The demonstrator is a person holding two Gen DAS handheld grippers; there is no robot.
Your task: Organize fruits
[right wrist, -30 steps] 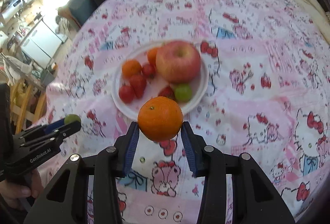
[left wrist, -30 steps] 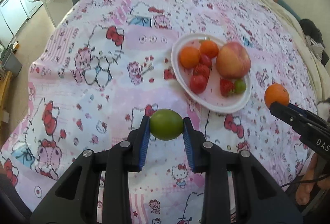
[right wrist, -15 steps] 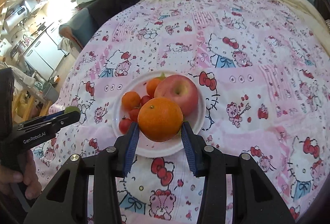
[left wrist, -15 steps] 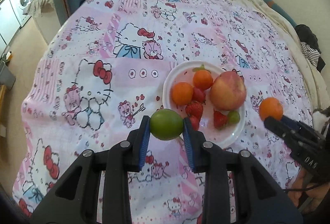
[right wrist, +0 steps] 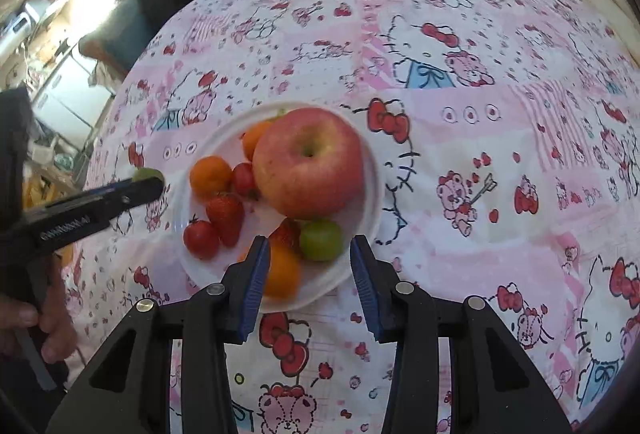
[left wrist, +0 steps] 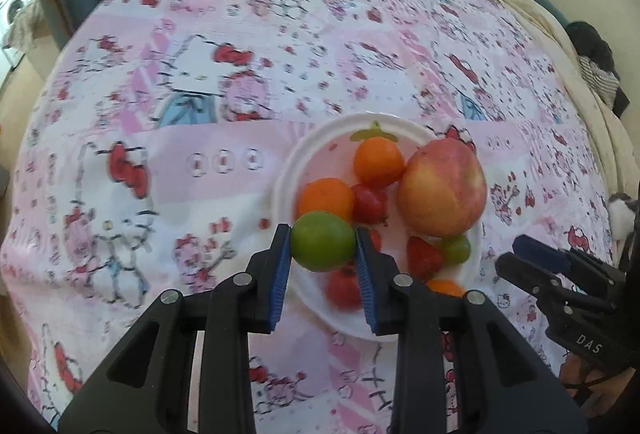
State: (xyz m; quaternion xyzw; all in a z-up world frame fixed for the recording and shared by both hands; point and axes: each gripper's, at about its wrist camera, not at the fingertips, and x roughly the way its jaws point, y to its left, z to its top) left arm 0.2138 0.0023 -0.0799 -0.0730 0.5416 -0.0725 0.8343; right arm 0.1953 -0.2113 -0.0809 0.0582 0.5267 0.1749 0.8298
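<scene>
Holding: left gripper [left wrist: 322, 248] clamps a green lime [left wrist: 322, 241] between its blue pads, hovering over the near-left rim of the white plate [left wrist: 286, 190].
Right gripper: [right wrist: 308, 262] fingers spread wide, nothing between them.
Orange: [right wrist: 282, 270] lies blurred on the plate's near edge, just beside the right gripper's left finger.
Plate contents: big apple [right wrist: 308, 168], two small oranges, strawberries, a cherry tomato, a green fruit [right wrist: 321, 239].
Surface: pink cartoon-print cloth [right wrist: 460, 162].
</scene>
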